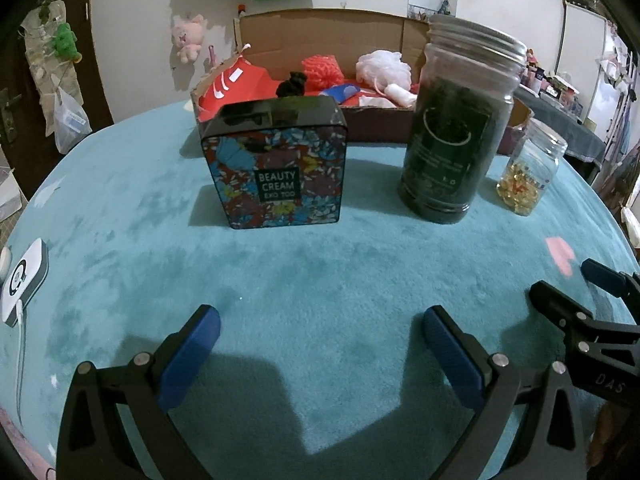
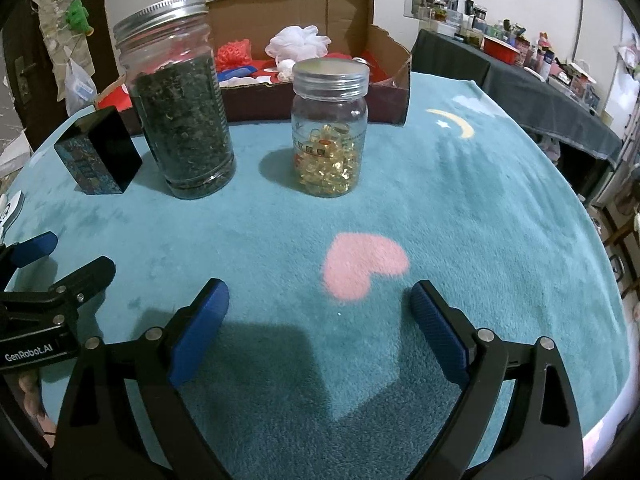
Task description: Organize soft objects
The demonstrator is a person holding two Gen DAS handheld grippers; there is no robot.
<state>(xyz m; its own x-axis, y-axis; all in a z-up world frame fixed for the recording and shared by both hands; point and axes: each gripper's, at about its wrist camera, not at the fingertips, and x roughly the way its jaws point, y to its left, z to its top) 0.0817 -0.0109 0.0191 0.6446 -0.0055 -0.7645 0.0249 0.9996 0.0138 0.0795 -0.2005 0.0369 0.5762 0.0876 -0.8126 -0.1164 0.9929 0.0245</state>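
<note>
Both the left gripper (image 1: pixel 320 344) and right gripper (image 2: pixel 320 320) hover spread wide and empty over the teal blanket (image 2: pixel 460 220), while the white sponge (image 2: pixel 298 42) and red sponge (image 2: pixel 234 52) sit in the cardboard box (image 2: pixel 394 80) behind the jars.

Right gripper (image 2: pixel 320 320): jaws spread wide, empty, above pink heart (image 2: pixel 366 266).
Capsule jar (image 2: pixel 330 128): upright, beside taller tea jar (image 2: pixel 180 100).
Cardboard box (image 2: pixel 316 60): behind both jars.
</note>
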